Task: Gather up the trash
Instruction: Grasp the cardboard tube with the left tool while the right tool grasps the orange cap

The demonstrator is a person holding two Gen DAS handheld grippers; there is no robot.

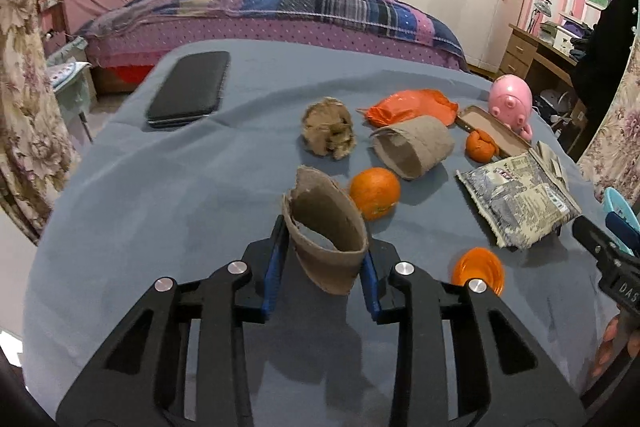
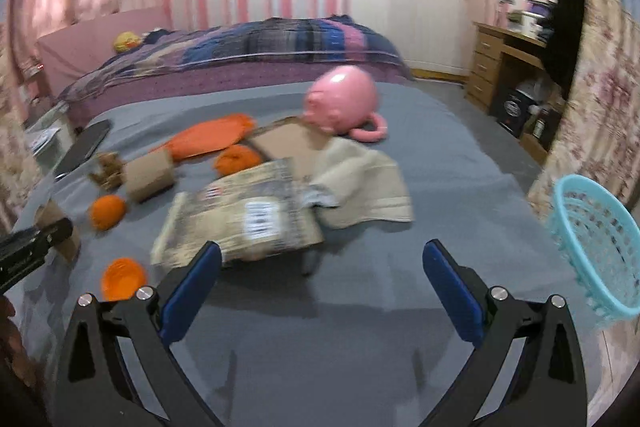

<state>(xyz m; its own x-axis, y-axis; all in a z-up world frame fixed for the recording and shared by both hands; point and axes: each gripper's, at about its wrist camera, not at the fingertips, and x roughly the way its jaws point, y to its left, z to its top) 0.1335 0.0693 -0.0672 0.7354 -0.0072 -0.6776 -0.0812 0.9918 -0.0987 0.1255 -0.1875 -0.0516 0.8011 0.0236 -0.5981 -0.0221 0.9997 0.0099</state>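
Note:
My left gripper (image 1: 325, 251) is shut on a torn brown cardboard tube (image 1: 326, 239), held just above the grey-blue cloth; the tube also shows at the left edge of the right wrist view (image 2: 56, 227). My right gripper (image 2: 322, 269) is open and empty above the cloth. Ahead of it lies a printed plastic package (image 2: 240, 219) (image 1: 520, 199). A second cardboard tube (image 1: 412, 147) (image 2: 150, 175), a crumpled brown paper ball (image 1: 330, 129), an orange plastic bag (image 1: 408, 105) (image 2: 208, 137) and an orange cap (image 1: 478, 269) (image 2: 122, 277) lie on the cloth. A light blue basket (image 2: 596, 247) is at the right.
A whole orange (image 1: 375, 191) (image 2: 107, 211), a peeled orange (image 1: 480, 145), a pink octopus toy (image 1: 512, 105) (image 2: 340, 103), a flat cardboard box (image 1: 496, 133), a beige cloth (image 2: 360, 187) and a black phone (image 1: 188, 89) are on the table (image 1: 160, 207). A bed (image 1: 260, 15) stands behind.

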